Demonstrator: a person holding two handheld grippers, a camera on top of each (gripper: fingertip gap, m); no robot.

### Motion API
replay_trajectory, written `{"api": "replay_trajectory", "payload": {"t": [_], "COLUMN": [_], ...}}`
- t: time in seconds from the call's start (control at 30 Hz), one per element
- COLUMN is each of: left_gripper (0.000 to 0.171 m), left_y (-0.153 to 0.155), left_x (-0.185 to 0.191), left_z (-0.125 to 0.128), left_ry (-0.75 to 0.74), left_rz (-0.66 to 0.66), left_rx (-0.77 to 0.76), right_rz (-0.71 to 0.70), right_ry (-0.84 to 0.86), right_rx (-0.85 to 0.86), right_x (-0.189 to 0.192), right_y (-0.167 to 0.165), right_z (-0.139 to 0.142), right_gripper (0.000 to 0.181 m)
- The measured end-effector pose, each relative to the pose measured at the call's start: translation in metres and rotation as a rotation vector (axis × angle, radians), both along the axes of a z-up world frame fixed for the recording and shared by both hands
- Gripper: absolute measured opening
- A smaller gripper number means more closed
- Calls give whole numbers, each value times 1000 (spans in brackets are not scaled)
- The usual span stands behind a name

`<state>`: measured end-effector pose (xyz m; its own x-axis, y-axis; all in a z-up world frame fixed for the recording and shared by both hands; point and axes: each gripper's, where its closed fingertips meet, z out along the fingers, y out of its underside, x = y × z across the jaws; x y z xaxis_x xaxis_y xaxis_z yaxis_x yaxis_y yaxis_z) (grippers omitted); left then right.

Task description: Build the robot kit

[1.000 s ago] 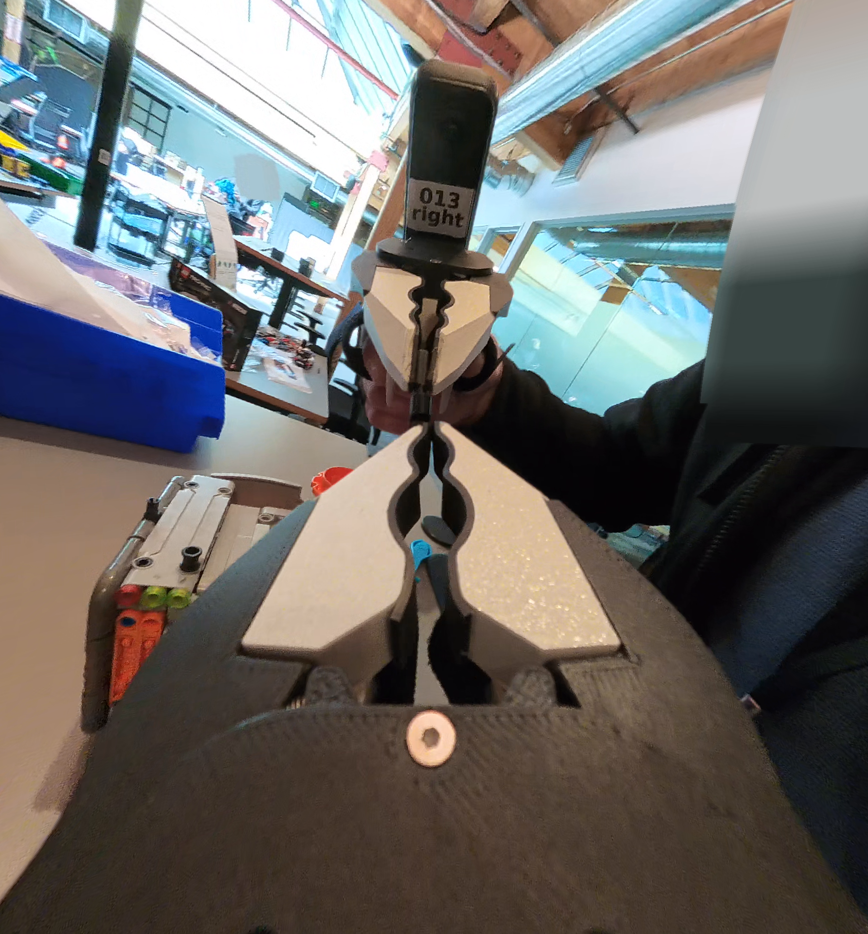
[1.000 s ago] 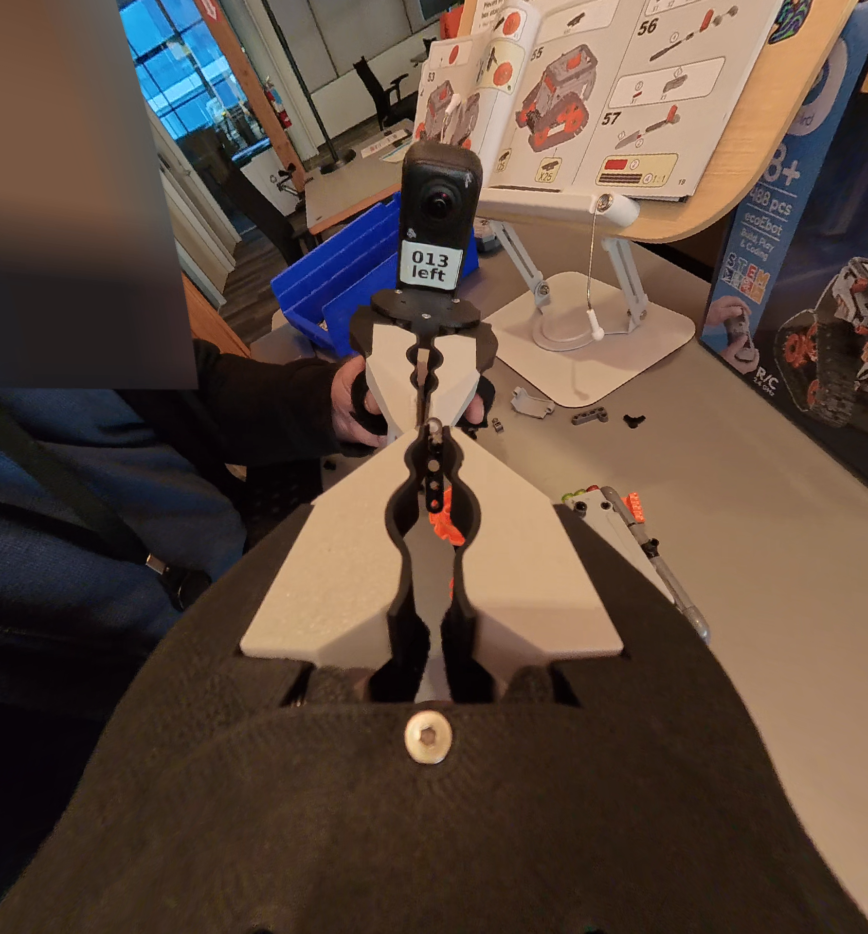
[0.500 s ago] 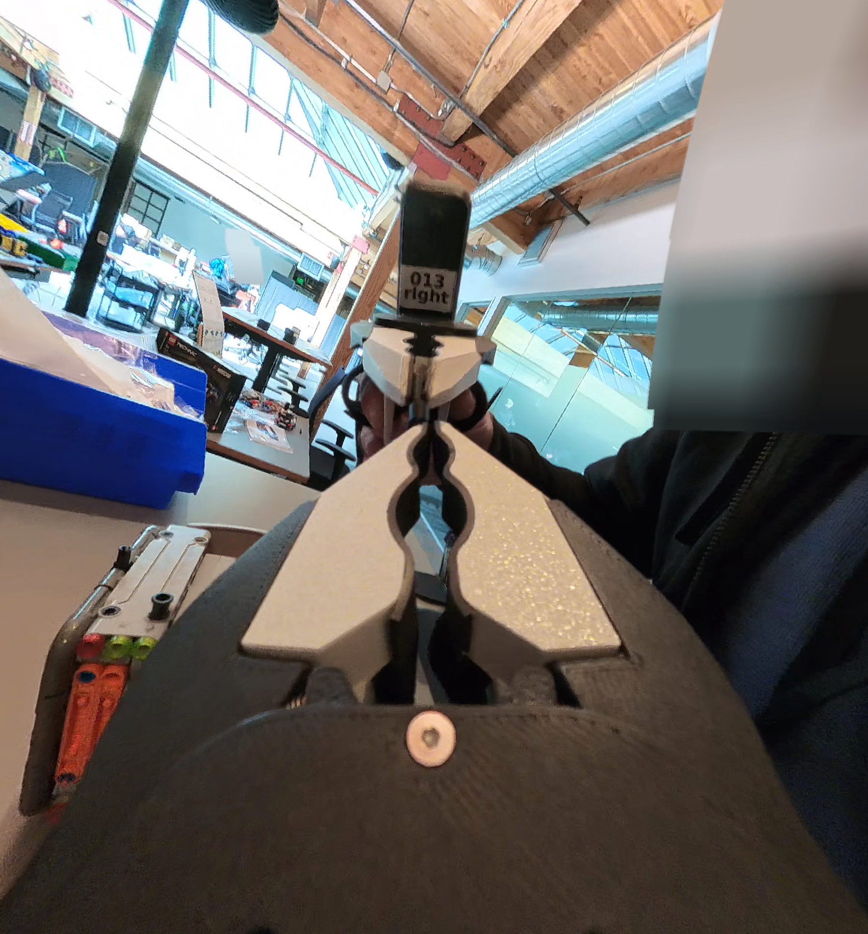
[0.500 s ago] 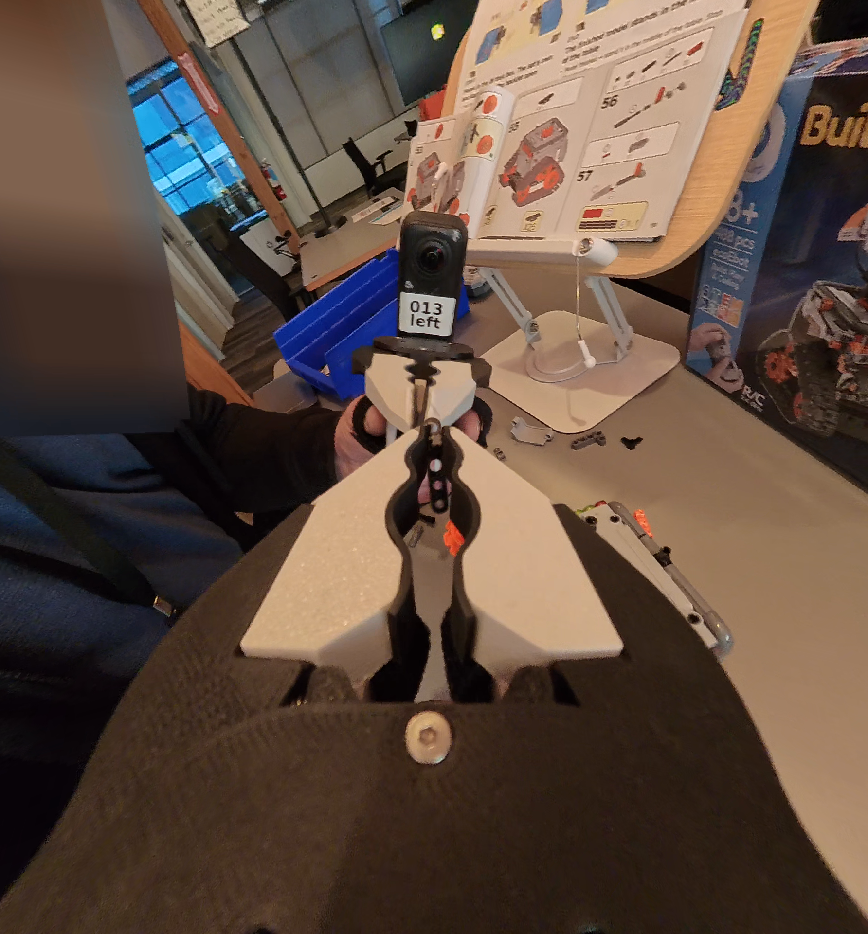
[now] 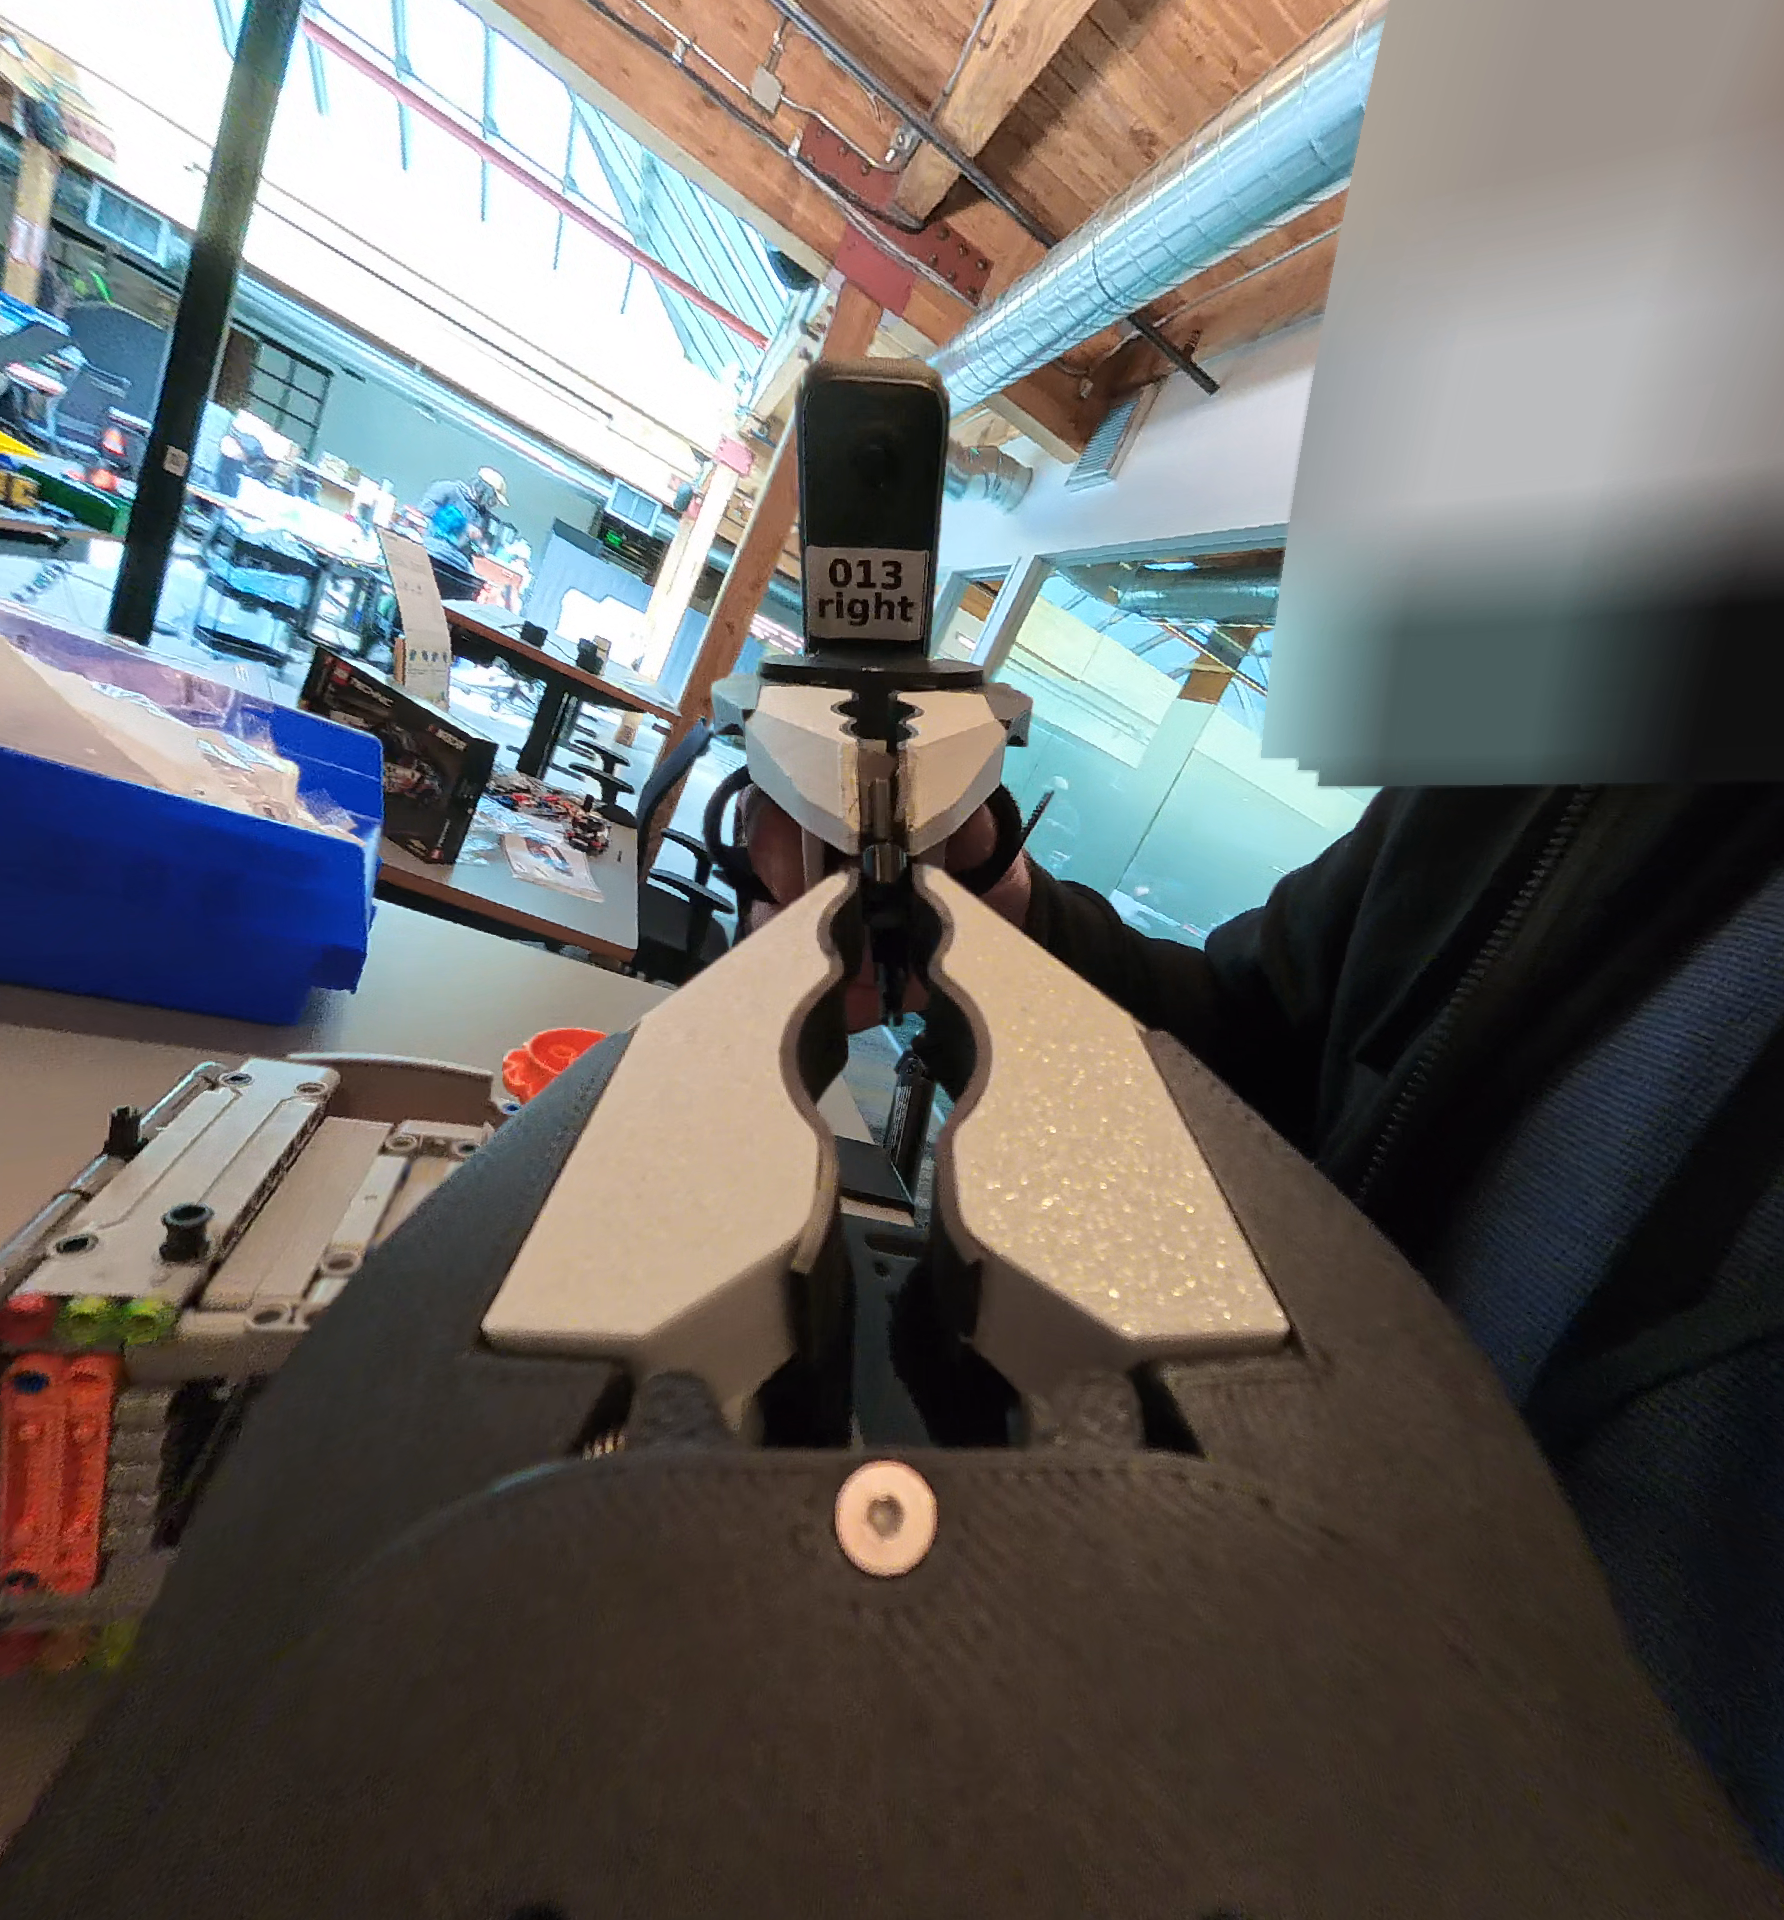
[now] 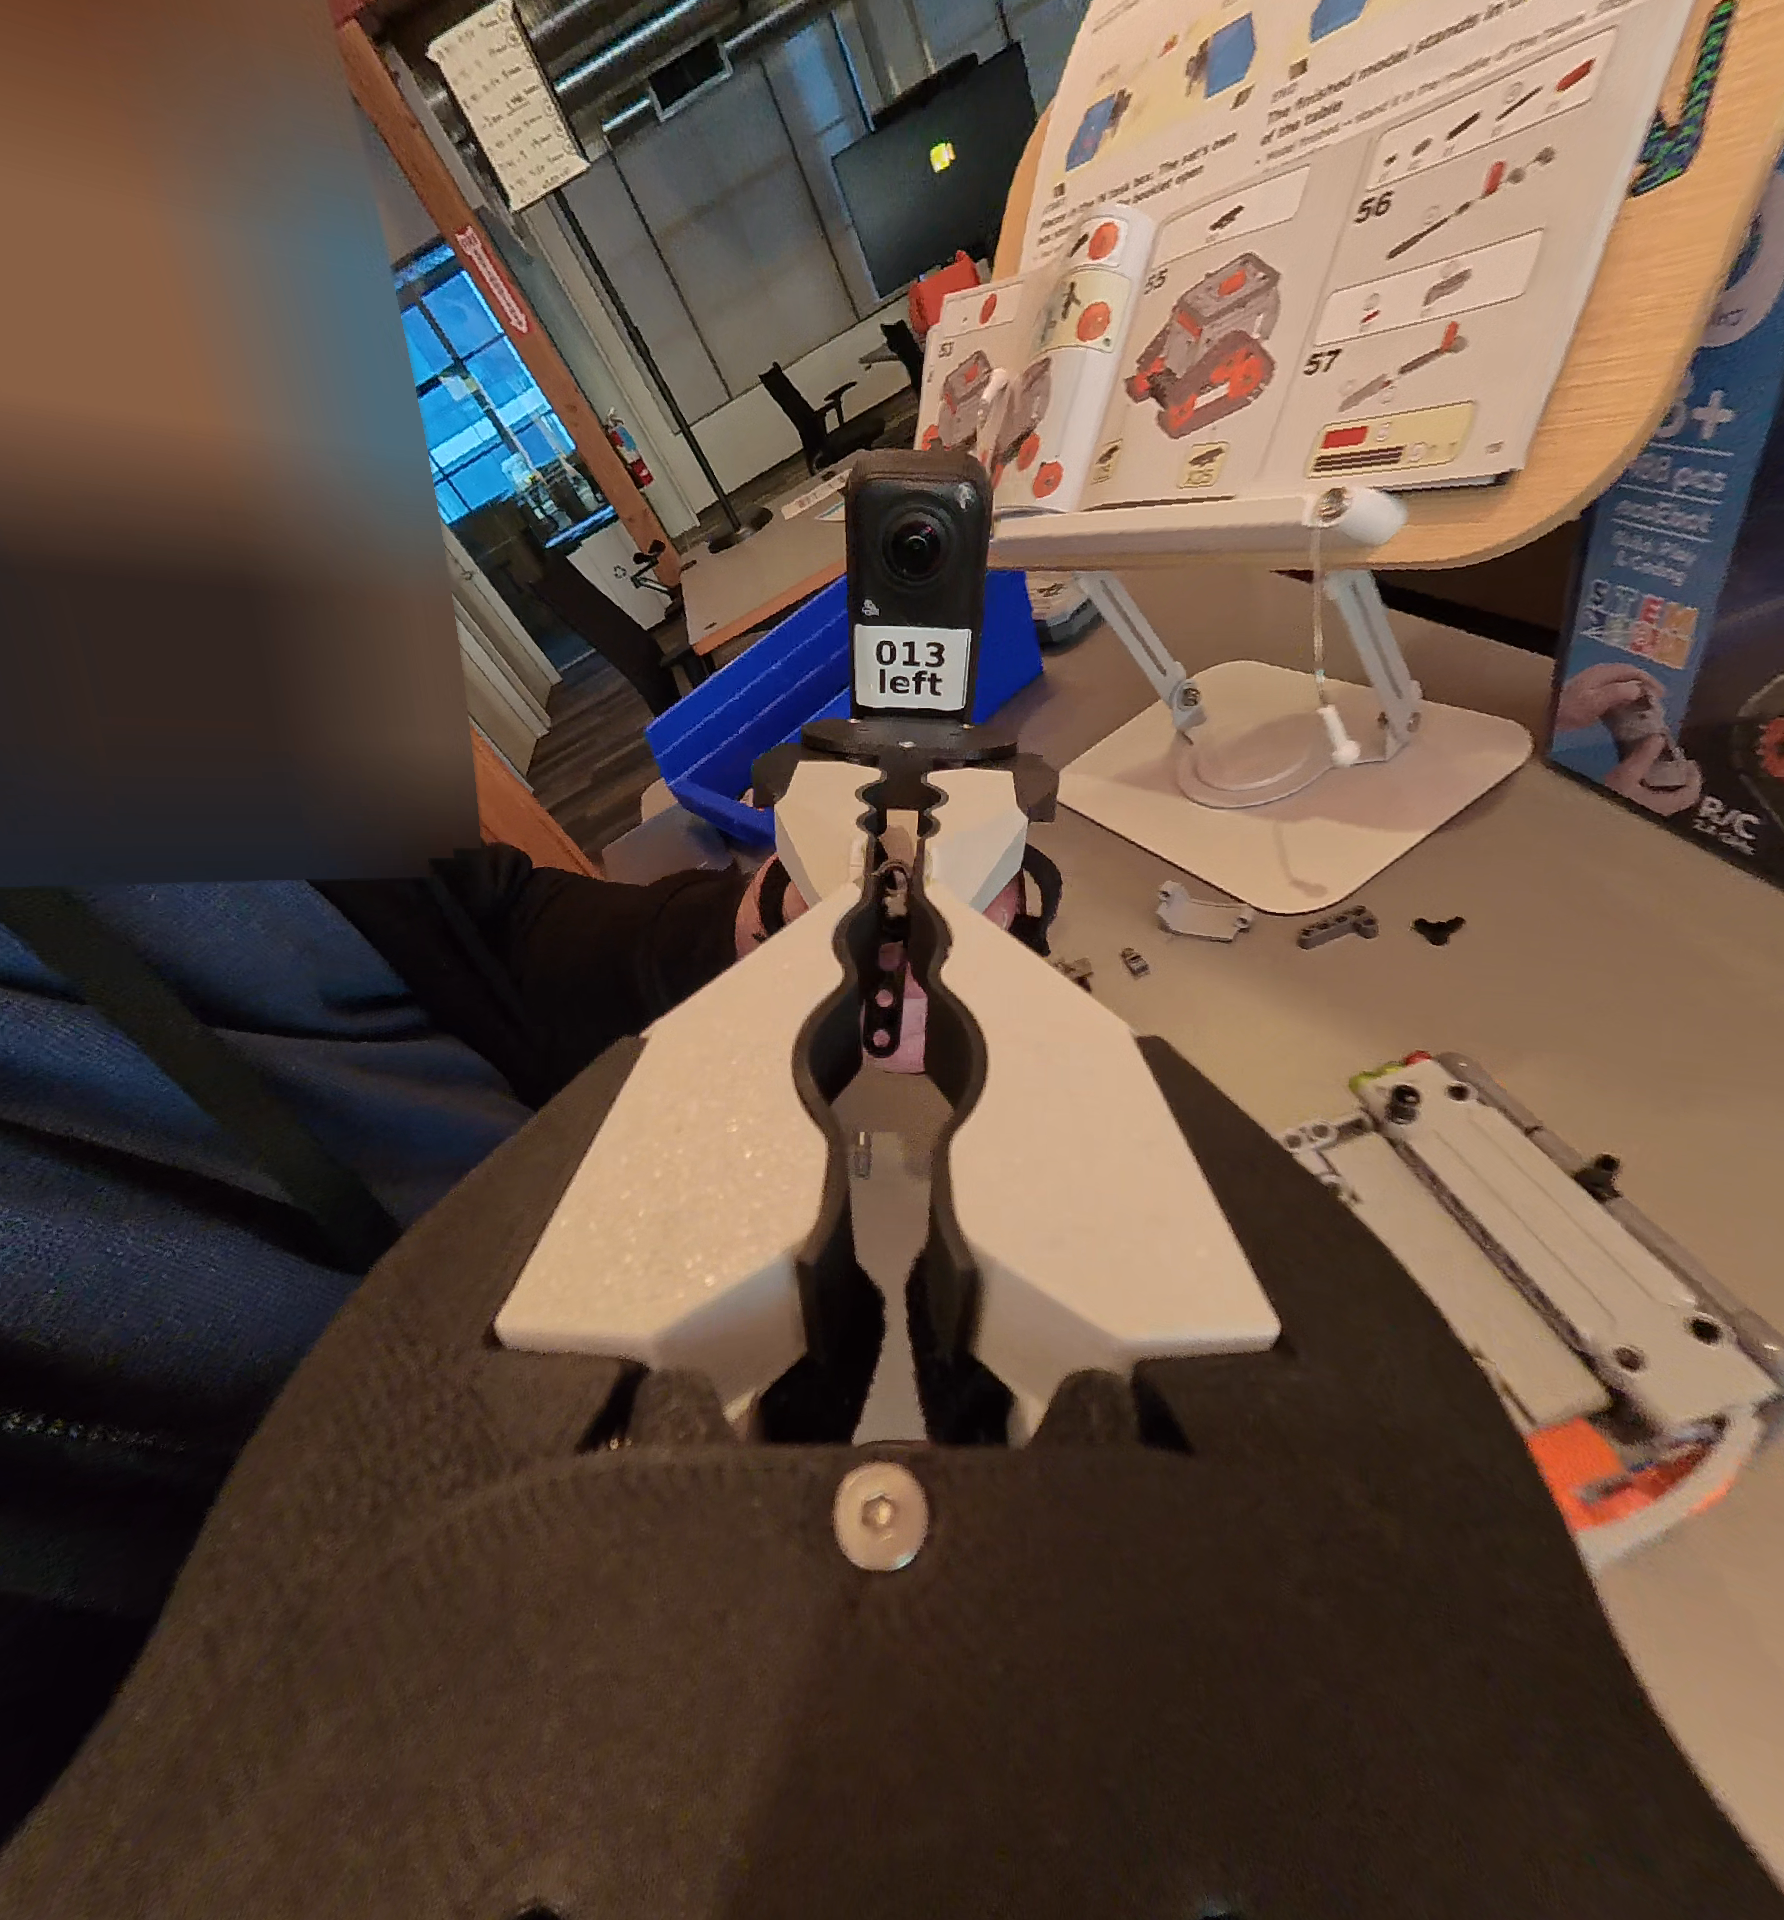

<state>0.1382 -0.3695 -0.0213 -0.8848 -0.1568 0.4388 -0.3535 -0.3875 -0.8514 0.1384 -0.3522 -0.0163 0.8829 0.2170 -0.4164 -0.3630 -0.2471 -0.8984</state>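
My two grippers meet tip to tip in the air above the table. My right gripper (image 6: 893,899) is shut on a thin black beam with holes (image 6: 883,1003), held upright between its pads. A small grey pin (image 5: 880,862) sits at the beam's far end. My left gripper (image 5: 880,883) stands with its fingertips slightly apart around that beam end (image 5: 890,966) and presses on nothing I can see. The right gripper (image 5: 875,821) faces me in the left wrist view. The left gripper (image 6: 898,852) faces me in the right wrist view.
A grey model chassis with orange and green parts (image 5: 213,1174) lies on the table (image 6: 1283,1039), also in the right wrist view (image 6: 1553,1278). There are also a blue bin (image 5: 140,873), an orange gear (image 5: 545,1055), a booklet stand (image 6: 1335,790), a kit box (image 6: 1719,520) and loose small parts (image 6: 1205,914). A person's dark jacket (image 5: 1594,1143) is close by.
My left gripper's fingertips were shut and now stand slightly apart at the beam's end. My right gripper has kept its hold on the black beam. Both views have tilted a little.
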Motion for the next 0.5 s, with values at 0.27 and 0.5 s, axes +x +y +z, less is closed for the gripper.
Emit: {"api": "replay_trajectory", "payload": {"t": [0.27,0.5], "left_gripper": [6,6], "left_y": [38,141], "left_x": [-75,-148], "left_z": [-23,-76], "left_ry": [90,253], "left_rz": [97,408], "left_rx": [54,304], "right_rz": [78,52], "right_ry": [-59,-302], "right_rx": [-60,-211], "right_x": [-69,-99], "right_y": [27,61], "right_z": [-25,-72], "right_gripper": [17,26]}}
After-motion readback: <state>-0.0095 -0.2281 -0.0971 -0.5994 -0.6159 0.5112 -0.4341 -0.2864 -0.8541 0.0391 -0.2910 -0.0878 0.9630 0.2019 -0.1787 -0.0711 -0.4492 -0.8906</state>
